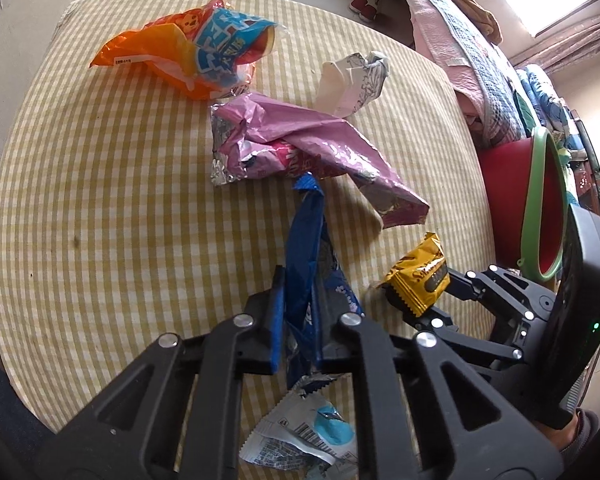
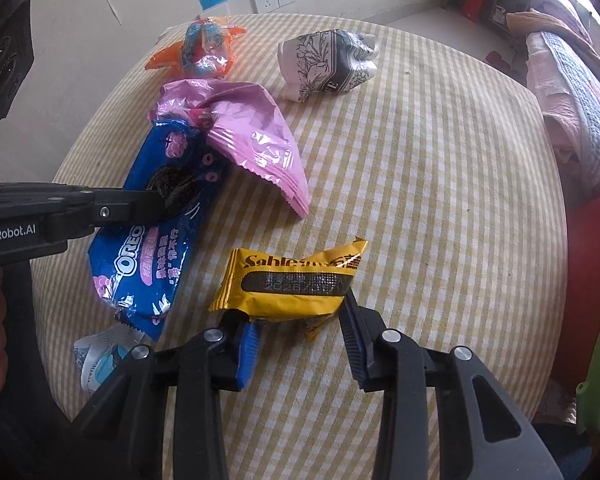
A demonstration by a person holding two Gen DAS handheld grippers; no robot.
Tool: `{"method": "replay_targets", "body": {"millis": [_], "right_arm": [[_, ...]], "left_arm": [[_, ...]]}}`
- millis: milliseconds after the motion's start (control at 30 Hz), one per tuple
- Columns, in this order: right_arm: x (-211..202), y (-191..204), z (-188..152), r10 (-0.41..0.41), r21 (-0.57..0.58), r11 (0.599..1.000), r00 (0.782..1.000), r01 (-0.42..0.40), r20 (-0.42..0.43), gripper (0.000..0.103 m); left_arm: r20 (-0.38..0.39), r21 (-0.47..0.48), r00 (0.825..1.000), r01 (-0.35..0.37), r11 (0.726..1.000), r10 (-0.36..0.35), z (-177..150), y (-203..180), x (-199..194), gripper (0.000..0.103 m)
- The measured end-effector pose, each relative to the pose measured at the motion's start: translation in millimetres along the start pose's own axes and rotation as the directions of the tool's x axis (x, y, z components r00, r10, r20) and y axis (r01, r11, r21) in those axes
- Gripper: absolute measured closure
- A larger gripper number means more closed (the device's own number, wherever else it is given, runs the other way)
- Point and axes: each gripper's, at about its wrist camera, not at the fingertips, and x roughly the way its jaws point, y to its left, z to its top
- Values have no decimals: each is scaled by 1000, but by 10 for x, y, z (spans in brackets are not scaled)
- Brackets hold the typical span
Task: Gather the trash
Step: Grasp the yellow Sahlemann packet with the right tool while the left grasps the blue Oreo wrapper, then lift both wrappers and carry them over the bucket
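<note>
Most open room is found along the table (image 2: 440, 200) right edge & near-right corner. The far-left corner is blocked by orange bag (image 2: 196, 50), the left side by pink wrapper (image 2: 244, 128) & blue wrapper (image 2: 156, 232); crushed cup (image 2: 328, 64) sits near the far edge.

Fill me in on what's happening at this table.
A person with a handheld gripper in each hand is clearing snack wrappers off a yellow checked tablecloth. The left gripper has its jaws shut on the blue Oreo wrapper. The right gripper has the yellow wrapper between its jaws, which look to be touching its ends. A pink wrapper, an orange bag and a crumpled paper cup lie untouched. A red bin with a green rim stands beside the table.
</note>
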Motion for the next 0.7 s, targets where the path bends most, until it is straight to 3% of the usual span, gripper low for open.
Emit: {"method": "replay_targets", "body": {"millis": [700], "right_arm": [[-871, -162, -200, 26, 92, 995, 989, -40, 144, 68]], "left_arm": [[123, 65, 992, -7, 998, -1, -118, -354, -546, 92]]}}
